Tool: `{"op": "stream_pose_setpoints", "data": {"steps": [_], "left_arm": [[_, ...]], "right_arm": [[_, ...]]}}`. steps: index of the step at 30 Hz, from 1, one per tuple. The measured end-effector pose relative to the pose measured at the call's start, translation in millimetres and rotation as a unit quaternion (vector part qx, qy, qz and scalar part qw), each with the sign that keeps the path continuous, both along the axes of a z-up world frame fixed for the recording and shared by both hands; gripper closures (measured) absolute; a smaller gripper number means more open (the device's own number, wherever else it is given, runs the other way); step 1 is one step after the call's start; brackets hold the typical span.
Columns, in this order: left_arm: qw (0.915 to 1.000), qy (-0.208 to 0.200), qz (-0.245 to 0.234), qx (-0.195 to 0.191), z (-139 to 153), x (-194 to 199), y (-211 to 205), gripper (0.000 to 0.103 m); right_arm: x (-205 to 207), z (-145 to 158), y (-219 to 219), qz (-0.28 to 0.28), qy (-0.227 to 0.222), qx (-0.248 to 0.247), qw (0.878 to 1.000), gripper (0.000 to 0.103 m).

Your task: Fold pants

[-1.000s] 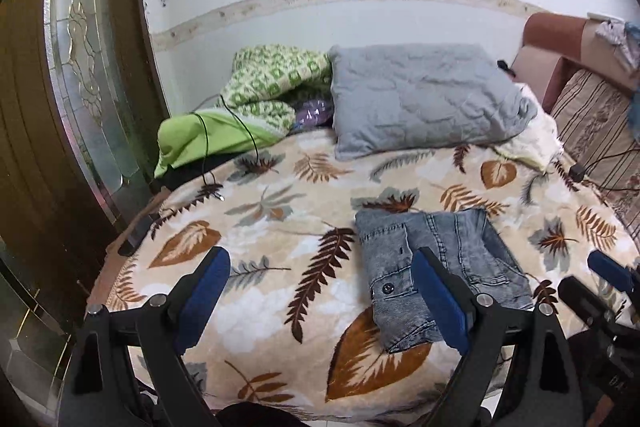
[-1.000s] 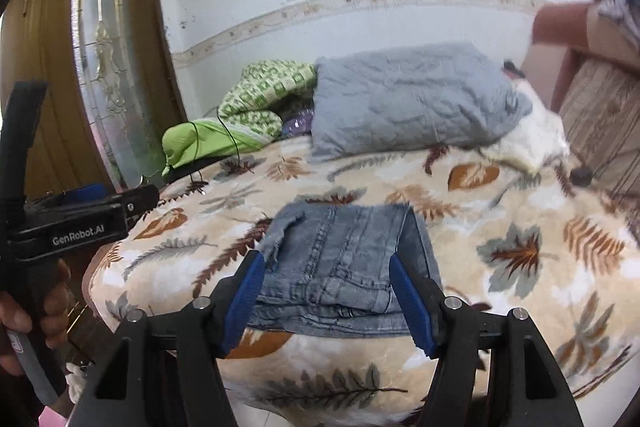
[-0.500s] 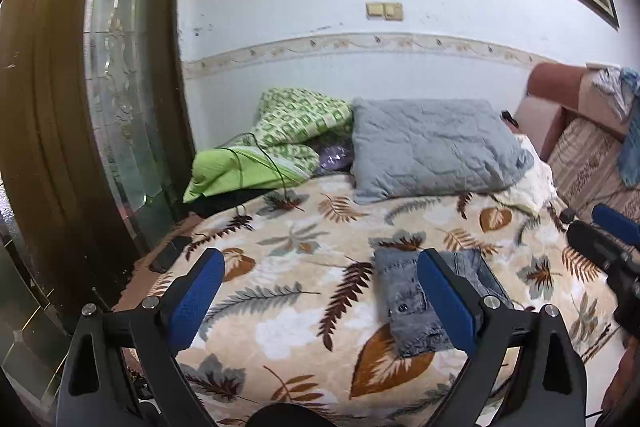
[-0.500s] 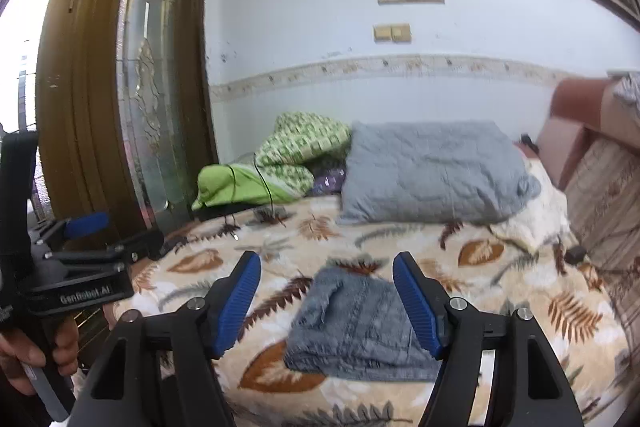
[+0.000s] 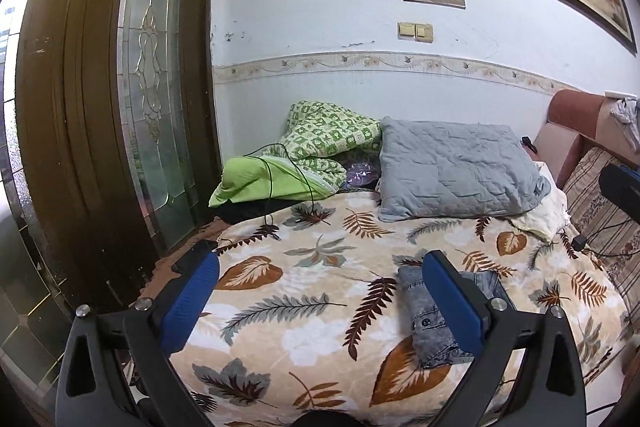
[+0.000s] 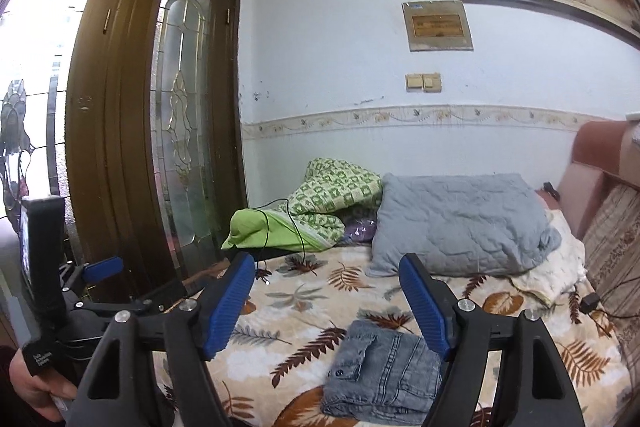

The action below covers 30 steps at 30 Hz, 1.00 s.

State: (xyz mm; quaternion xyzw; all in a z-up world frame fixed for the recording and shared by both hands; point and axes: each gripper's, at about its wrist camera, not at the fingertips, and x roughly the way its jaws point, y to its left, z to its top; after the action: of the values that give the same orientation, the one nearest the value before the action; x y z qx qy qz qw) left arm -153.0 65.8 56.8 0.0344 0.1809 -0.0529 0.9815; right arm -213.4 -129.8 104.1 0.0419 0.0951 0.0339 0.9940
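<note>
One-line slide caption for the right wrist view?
Open right hand-held gripper above folded grey jeans lying on a leaf-print blanket.

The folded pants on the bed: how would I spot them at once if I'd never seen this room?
Start at the bed's leaf-patterned blanket, which fills the lower part of both views. Come forward from the grey quilted pillow at the wall end toward the near edge. There lie the folded pants, a compact grey-blue denim bundle with a buttoned pocket flap, the only denim and only tidy square among loose bedding.
</note>
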Motion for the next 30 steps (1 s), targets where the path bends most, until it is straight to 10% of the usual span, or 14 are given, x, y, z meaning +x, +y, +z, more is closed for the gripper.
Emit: {"op": "stream_pose_setpoints", "data": {"steps": [30], "left_arm": [[0.9985, 0.046, -0.026, 0.015, -17.4, 22.6, -27.5, 0.002]], "right_arm": [[14.8, -39.8, -33.7, -0.044, 0.064, 0.014, 0.997, 0.024]]}}
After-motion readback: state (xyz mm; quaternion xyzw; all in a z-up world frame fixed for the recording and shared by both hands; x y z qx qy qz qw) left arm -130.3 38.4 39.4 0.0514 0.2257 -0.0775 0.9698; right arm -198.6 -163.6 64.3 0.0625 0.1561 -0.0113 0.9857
